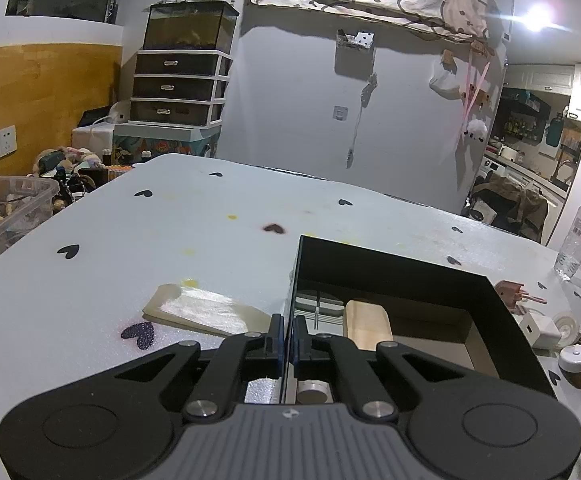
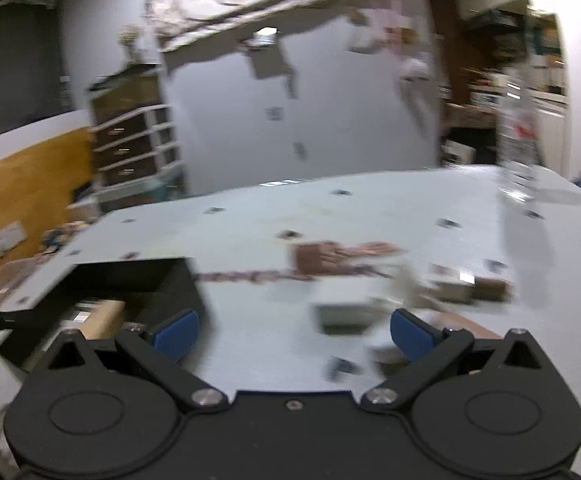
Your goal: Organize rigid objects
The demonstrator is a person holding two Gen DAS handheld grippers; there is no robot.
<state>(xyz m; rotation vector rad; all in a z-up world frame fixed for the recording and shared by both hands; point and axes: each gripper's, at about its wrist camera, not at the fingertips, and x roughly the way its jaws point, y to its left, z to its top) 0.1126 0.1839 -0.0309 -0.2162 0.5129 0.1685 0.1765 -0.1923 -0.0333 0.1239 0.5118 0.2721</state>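
Note:
My left gripper (image 1: 289,340) is shut on the left wall of a black open box (image 1: 390,276), one finger on each side of the wall. Inside the box lie a light wooden block (image 1: 366,326) and a grey flat item (image 1: 318,304). A pale flat comb-like piece (image 1: 206,312) lies on the table left of the box. My right gripper (image 2: 293,330) is open and empty above the table, right of the box (image 2: 130,280). A white charger (image 1: 538,330), a pink plug (image 1: 512,290) and a white round item (image 1: 576,358) lie right of the box; they are blurred in the right wrist view.
The table (image 1: 210,232) has a white cover with black hearts. A water bottle (image 1: 578,236) stands at its far right edge. A clear plastic bin (image 1: 6,208) sits beyond the left edge. A drawer unit (image 1: 178,88) stands against the far wall.

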